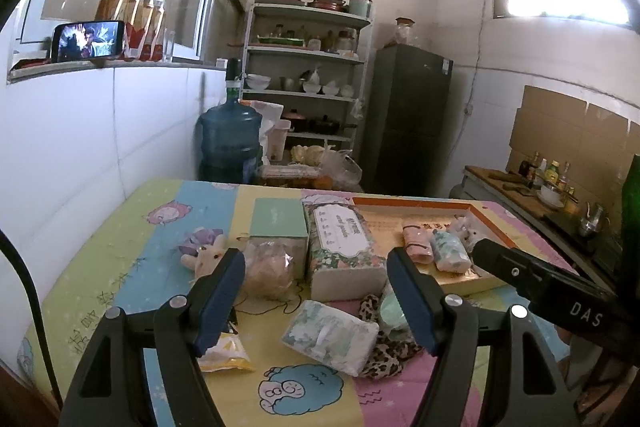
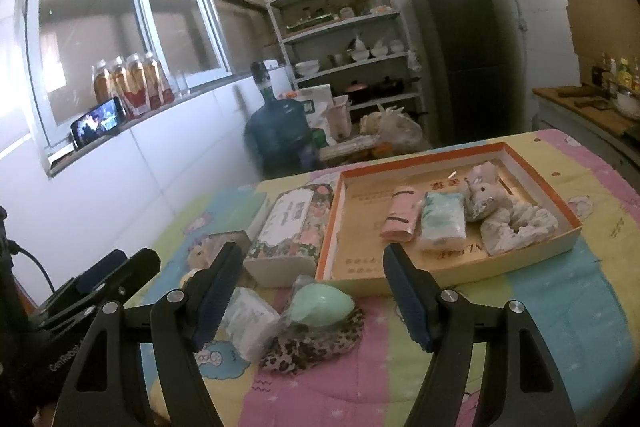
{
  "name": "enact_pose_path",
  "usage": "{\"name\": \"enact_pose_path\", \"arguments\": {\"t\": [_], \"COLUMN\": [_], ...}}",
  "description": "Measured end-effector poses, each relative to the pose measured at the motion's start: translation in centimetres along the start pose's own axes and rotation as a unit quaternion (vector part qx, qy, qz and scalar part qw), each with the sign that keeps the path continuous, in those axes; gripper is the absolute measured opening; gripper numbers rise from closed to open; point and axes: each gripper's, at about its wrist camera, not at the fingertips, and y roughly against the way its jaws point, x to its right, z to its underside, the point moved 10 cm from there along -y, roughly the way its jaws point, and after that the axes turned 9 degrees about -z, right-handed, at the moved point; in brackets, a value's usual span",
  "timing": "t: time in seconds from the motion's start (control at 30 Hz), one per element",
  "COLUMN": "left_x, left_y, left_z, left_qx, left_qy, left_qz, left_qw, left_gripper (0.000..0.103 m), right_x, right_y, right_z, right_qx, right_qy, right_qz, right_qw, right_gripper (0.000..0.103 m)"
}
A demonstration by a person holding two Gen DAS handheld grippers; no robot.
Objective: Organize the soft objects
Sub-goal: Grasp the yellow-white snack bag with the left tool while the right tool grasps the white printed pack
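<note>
Both my left gripper (image 1: pixel 316 301) and right gripper (image 2: pixel 312 297) gaping, empty; tissue pack (image 1: pixel 331 341) lies beside the leopard cloth (image 2: pixel 316 347), short of the orange tray (image 2: pixel 532 251), so I'd pinch its midsection squarely, lift clear.

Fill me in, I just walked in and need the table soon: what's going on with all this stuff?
A person is sorting soft things into the orange-rimmed box, holding a two-finger gripper in each hand. The left gripper and right gripper are both open and empty, above the table. The box holds a pink roll, a wrapped pack, a plush toy and a pale cloth. Outside it lie a diaper pack, a green sponge on leopard-print fabric, and a rabbit plush.
</note>
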Motion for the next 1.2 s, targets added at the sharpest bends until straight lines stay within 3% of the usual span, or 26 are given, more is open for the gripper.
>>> {"name": "enact_pose_path", "arguments": {"t": [0.47, 0.87, 1.03, 1.2], "left_x": [-1.2, -4.1, -5.9, -7.9], "left_y": [-0.7, -1.4, -1.7, -2.0], "left_z": [0.7, 3.4, 4.6, 5.5], "left_qx": [-0.011, -0.037, -0.049, -0.059], "left_qy": [0.006, 0.017, 0.027, 0.037], "left_qz": [-0.009, -0.026, -0.035, -0.051], "left_qw": [0.9999, 0.9988, 0.9978, 0.9963], "left_gripper": [0.073, 0.073, 0.073, 0.073], "right_x": [-0.1, -1.1, -2.7, -6.1], "right_y": [-1.4, -3.0, -4.5, -6.8], "right_z": [1.0, 4.4, 5.5, 6.1], "right_qx": [-0.015, -0.055, -0.074, -0.108], "right_qy": [-0.001, 0.004, 0.022, 0.089], "right_qz": [-0.004, -0.015, -0.040, -0.093], "right_qw": [1.000, 0.998, 0.996, 0.986], "right_gripper": [0.075, 0.075, 0.075, 0.075]}}
